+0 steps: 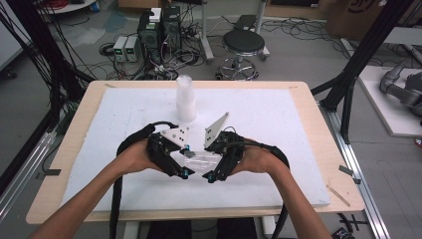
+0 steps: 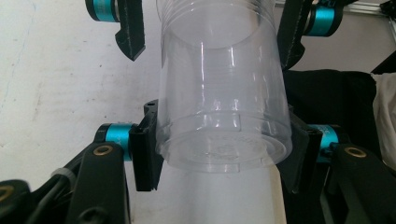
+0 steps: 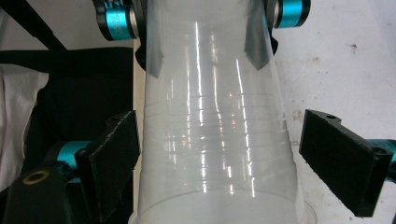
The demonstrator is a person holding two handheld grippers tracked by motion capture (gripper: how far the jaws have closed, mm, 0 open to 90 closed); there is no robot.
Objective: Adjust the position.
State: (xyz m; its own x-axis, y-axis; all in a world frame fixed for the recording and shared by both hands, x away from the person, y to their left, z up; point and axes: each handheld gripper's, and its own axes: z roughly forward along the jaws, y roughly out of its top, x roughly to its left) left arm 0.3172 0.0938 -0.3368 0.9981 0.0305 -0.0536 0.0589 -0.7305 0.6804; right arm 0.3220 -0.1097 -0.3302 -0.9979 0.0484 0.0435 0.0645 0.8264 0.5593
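Clear plastic cup (image 2: 222,102) lies level between both grippers: left gripper (image 2: 219,149) jaws pinch its base; right gripper (image 3: 219,154) jaws stand spread around it, the right-hand one clear of the wall.

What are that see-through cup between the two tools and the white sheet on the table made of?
The cup looks like thin clear plastic: glossy, with molded rings, and you see straight through it. The white sheet seems matte foam board or similar, scuffed and non-reflective, though that is uncertain. The table edge looks like pale wood laminate.
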